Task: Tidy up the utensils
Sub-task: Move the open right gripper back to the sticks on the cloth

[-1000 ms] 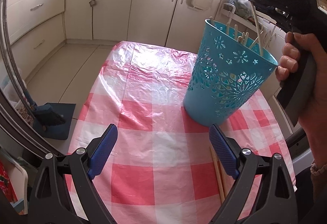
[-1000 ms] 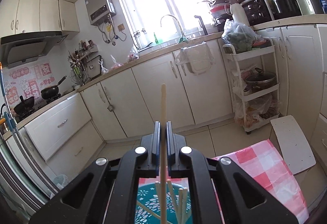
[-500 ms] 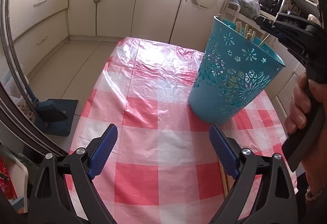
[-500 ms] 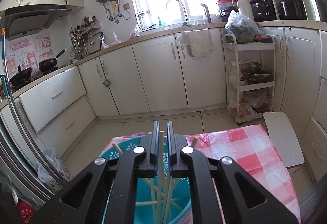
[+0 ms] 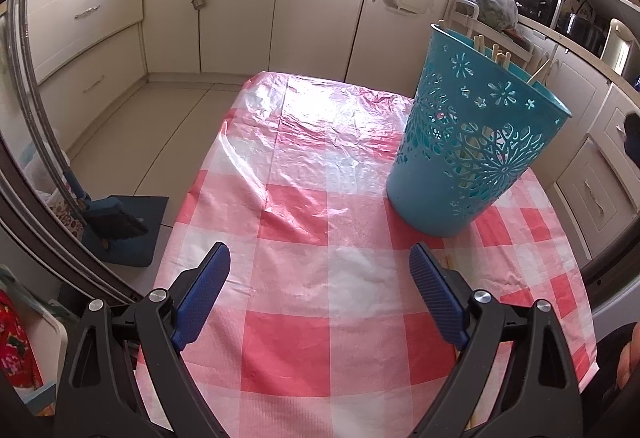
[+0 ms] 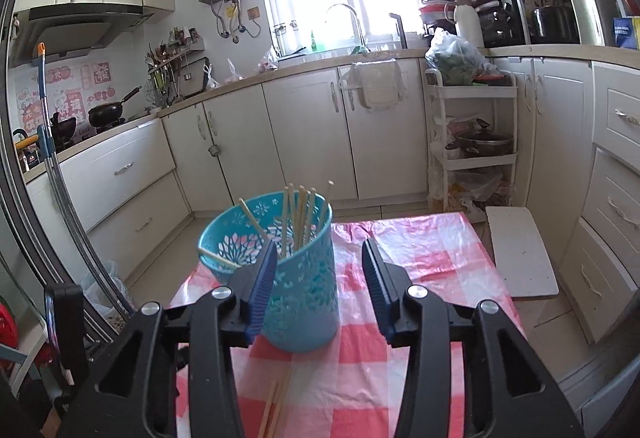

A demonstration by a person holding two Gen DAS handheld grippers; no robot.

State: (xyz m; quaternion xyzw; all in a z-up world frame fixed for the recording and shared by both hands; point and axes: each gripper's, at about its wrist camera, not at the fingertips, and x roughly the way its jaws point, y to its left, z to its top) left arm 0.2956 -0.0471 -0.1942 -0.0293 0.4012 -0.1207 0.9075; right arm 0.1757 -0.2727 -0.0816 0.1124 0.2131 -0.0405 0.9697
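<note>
A blue cut-out plastic basket (image 5: 468,154) stands upright on the red-and-white checked tablecloth (image 5: 320,238). It also shows in the right wrist view (image 6: 296,278), with several wooden chopsticks (image 6: 298,214) standing in it. My left gripper (image 5: 320,286) is open and empty, low over the cloth, in front and left of the basket. My right gripper (image 6: 320,278) is open and empty, raised just in front of the basket. Two chopsticks (image 6: 276,406) lie on the cloth below it; their ends show in the left wrist view (image 5: 450,262).
Cream kitchen cabinets (image 6: 304,142) run round the table. A white shelf trolley (image 6: 472,142) stands at the right. A dustpan and brush (image 5: 116,226) lie on the floor at the table's left. A white board (image 6: 520,250) leans by the table's far right corner.
My right gripper let go of the chopstick into the basket, opened, and drew back and down out of the left wrist view. The left gripper stayed open and tilted slightly.
</note>
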